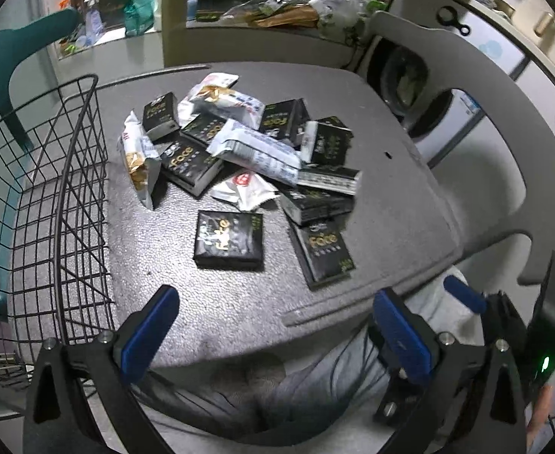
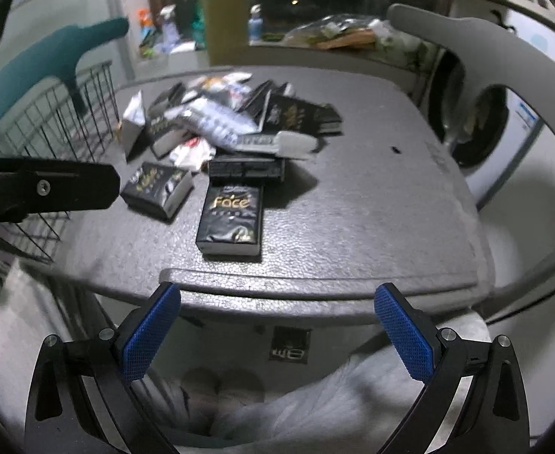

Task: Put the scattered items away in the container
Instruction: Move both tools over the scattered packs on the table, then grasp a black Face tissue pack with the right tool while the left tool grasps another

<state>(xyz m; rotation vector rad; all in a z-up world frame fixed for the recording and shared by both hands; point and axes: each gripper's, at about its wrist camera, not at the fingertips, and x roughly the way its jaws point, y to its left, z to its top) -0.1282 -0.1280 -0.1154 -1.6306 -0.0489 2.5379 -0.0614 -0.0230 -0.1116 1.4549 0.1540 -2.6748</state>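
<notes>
Both claws are held wide open and empty: the left gripper (image 1: 273, 325) and right gripper (image 2: 277, 325) are poised at the near edge of a grey textured table (image 1: 372, 204). Black packs (image 1: 229, 239) and white pouches (image 1: 255, 149) are heaped mid-table. A wire basket (image 1: 43, 189) stands left. A washing machine (image 1: 421, 113) is seen far right.

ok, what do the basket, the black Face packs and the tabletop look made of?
Basket: thin dark metal wire, likely coated; open welded grid, see-through.
Black Face packs: soft glossy plastic film, probably over tissue; highlights and creased ends.
Tabletop: grey moulded plastic by its look; pebbled matte texture, rounded raised rim.
</notes>
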